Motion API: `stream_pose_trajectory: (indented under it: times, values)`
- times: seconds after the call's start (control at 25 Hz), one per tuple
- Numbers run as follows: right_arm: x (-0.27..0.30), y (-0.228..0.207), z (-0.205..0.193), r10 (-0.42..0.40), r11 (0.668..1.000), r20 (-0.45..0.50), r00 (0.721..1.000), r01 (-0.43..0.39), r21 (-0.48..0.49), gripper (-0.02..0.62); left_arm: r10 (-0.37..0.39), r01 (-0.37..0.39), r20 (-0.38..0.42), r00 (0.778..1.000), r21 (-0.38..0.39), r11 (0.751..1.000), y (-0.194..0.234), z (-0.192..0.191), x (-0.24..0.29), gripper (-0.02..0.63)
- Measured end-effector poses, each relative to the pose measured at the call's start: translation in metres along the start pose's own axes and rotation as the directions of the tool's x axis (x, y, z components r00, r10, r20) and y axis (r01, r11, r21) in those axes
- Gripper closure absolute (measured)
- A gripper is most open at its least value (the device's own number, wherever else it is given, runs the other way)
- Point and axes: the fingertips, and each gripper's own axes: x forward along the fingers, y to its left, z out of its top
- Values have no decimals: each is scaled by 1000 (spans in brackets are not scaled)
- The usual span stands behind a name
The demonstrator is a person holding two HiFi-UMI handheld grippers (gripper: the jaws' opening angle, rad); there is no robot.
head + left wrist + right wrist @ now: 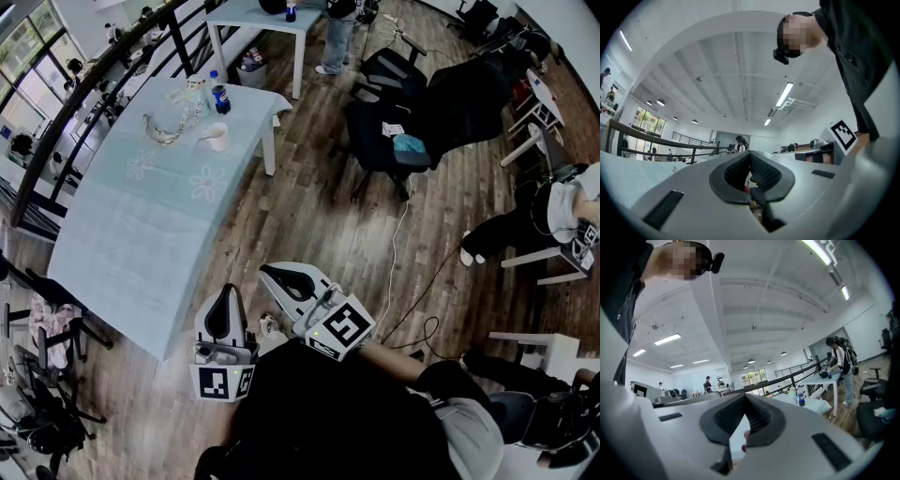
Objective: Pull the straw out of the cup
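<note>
Both tools are held close to the person's body, well apart from the work. The left hand-held gripper (228, 292) has its ribbed pads closed tip to tip with nothing between them, and the left gripper view looks up at the ceiling rather than at any target. The right hand-held gripper (272, 274) is likewise closed and empty, with its tips meeting in its own view. It sits just beside the left one and is angled toward the table (131, 234).

On the far part of that cloth-covered table stands the white cup (216, 139), near a cola bottle (219, 97) and a clear plastic item (167, 128). The straw is too small to make out from here.

The task looks not yet begun, since the whole approach is ahead. The likely trouble is arriving with closed jaws and knocking the cup. A light cup could also lift or tip with the straw if one hand-held gripper pulls while the other does not steady it. The bottle close by leaves little room for a careless reach.
</note>
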Motion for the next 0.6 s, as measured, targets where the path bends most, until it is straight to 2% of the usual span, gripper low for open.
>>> stream_pose_trajectory:
  times: [0.6]
  values:
    - [-7, -19, 3, 0, 1000, 7, 1000, 0, -4, 588, -18, 18, -3, 1000, 13, 1000, -13, -6, 20, 592]
